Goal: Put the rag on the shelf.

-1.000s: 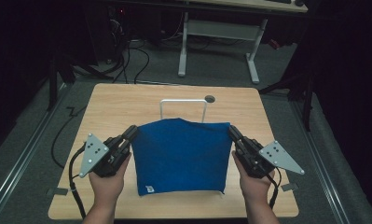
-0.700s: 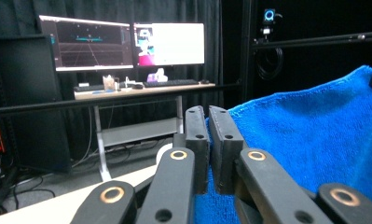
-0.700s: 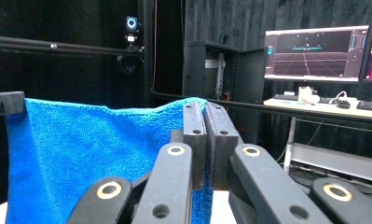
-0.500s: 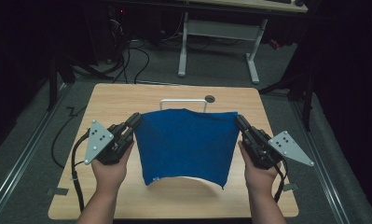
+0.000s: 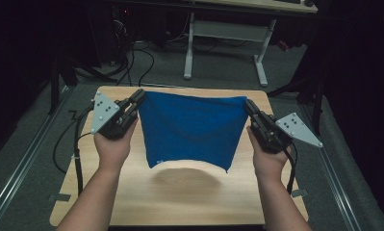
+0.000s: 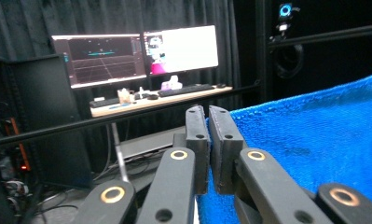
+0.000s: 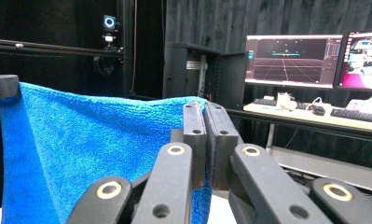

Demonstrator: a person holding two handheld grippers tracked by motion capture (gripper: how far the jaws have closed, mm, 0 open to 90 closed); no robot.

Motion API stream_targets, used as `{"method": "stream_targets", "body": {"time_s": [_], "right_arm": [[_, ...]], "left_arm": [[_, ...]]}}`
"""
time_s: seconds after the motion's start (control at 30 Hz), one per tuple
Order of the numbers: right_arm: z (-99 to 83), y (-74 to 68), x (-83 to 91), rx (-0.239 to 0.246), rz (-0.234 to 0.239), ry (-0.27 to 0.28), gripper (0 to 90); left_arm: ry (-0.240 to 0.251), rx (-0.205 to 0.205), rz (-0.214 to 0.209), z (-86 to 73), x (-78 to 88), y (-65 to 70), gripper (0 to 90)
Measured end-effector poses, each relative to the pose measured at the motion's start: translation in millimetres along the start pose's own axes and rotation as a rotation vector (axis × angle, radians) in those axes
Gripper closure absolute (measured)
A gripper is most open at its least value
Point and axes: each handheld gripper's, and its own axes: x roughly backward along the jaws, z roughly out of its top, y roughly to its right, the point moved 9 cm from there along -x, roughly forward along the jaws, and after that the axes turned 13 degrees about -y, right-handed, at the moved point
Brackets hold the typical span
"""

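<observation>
Blue towel is hanging in the air above the wooden surface, held up by its two top corners. The left gripper is pinching one corner with its jaws squeezed tight on the cloth, and the right gripper is pinching the other corner the same way. In the left gripper view the fluffy blue cloth is spreading away from the closed jaws, and in the right gripper view it is sagging a little between the two corners. The bottom edge is dangling free just over the surface, with a soft shadow under it. What could go wrong: each gripper is holding only a small bit of corner, so if the hands pull too far apart, the cloth may slip out of one gripper. Then the towel would be flopping down on one side and bunching up in a messy pile.
</observation>
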Motion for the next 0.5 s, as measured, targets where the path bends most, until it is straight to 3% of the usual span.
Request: {"method": "stream_targets", "body": {"time_s": [0.1,0.5], "right_arm": [[6.0,7.8,-12.7,-0.011,-0.015,-0.008,88.4],[19.6,21.5,-47.7,0.003,-0.052,-0.051,88.4]], "left_arm": [[-0.015,-0.019,0.016,5.9,-10.8,-5.8,87.4],[-0.072,-0.019,0.068,15.3,-49.0,-30.6,87.4]]}}
